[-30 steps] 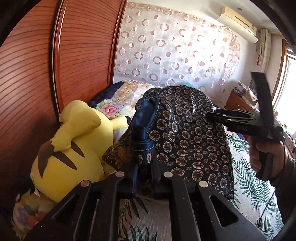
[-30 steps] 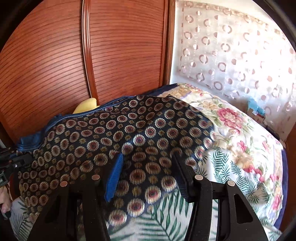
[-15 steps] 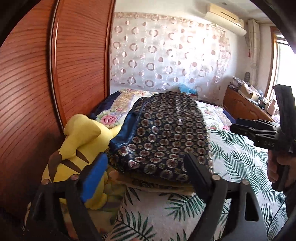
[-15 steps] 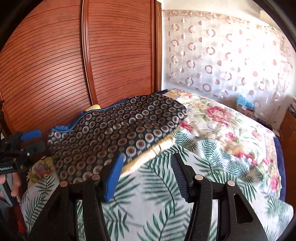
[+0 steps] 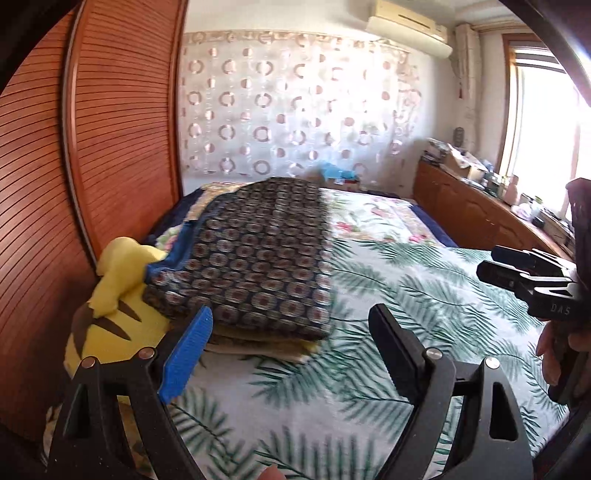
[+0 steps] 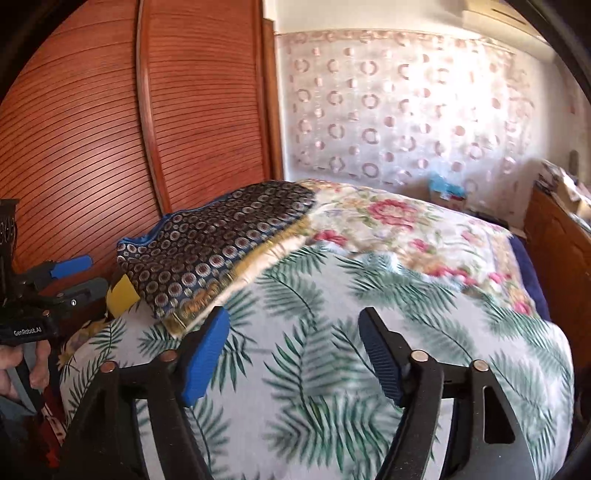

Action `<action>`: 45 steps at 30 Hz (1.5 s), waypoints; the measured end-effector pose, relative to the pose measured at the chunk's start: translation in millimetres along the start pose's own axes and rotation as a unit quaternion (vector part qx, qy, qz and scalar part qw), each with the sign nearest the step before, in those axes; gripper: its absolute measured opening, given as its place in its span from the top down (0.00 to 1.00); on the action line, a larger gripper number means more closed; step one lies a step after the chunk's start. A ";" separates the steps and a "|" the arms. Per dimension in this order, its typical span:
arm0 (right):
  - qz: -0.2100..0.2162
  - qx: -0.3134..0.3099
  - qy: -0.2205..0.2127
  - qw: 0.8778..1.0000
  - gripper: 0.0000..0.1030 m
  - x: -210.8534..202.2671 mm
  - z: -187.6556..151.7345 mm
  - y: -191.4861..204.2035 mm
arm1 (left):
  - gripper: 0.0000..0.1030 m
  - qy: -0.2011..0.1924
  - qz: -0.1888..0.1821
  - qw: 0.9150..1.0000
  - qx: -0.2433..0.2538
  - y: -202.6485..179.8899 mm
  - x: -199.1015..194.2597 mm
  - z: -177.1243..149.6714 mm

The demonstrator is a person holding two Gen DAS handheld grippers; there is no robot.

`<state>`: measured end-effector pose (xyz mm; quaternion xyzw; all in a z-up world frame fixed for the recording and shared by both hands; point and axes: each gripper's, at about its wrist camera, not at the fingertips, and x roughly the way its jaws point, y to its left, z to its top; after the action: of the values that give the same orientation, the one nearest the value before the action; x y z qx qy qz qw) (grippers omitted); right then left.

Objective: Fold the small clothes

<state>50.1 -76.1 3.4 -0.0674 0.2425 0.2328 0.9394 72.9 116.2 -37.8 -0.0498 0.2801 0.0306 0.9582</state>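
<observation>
Yellow plush [image 5: 110, 314] partly hidden under folded garment [image 5: 255, 266].

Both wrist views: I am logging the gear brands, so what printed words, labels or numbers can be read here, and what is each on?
"GenRobot.AI": white print on the black body of the left tool, seen in the right wrist view.
"DAS": pale letters on the black body of the right tool, seen in the left wrist view; cut off, so it may be part of a longer word.
The air conditioner and the clutter on the sideboard show nothing legible; too small and blurred.
</observation>
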 end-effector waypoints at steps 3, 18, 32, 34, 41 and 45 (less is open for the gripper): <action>-0.023 0.019 -0.004 1.000 0.23 -25.4 -13.0 -6.7 | 0.16 0.001 -0.012 1.000 0.009 -19.8 -1.8 -0.2; -0.136 0.076 -0.063 0.986 0.22 -142.5 -26.6 -28.4 | 0.16 -0.048 -0.061 0.995 0.054 -101.7 -38.9 38.6; -0.175 0.083 -0.125 0.973 0.22 -185.1 -32.7 -15.3 | 0.16 -0.086 -0.064 0.993 0.055 -117.1 -69.3 64.0; -0.176 0.083 -0.126 0.973 0.22 -183.7 -34.3 -14.7 | 0.16 -0.085 -0.063 0.993 0.056 -117.9 -69.0 63.5; -0.176 0.084 -0.128 0.973 0.22 -176.2 -39.0 -15.1 | 0.16 -0.084 -0.060 0.993 0.057 -118.6 -67.5 62.3; -0.176 0.084 -0.127 0.973 0.22 -175.6 -37.3 -17.2 | 0.16 -0.084 -0.059 0.993 0.057 -116.7 -67.8 61.0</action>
<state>-93.5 -171.3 56.6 0.0003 0.1245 0.0492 0.9910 58.5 5.1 59.1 -0.0086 0.1962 -0.0376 0.9798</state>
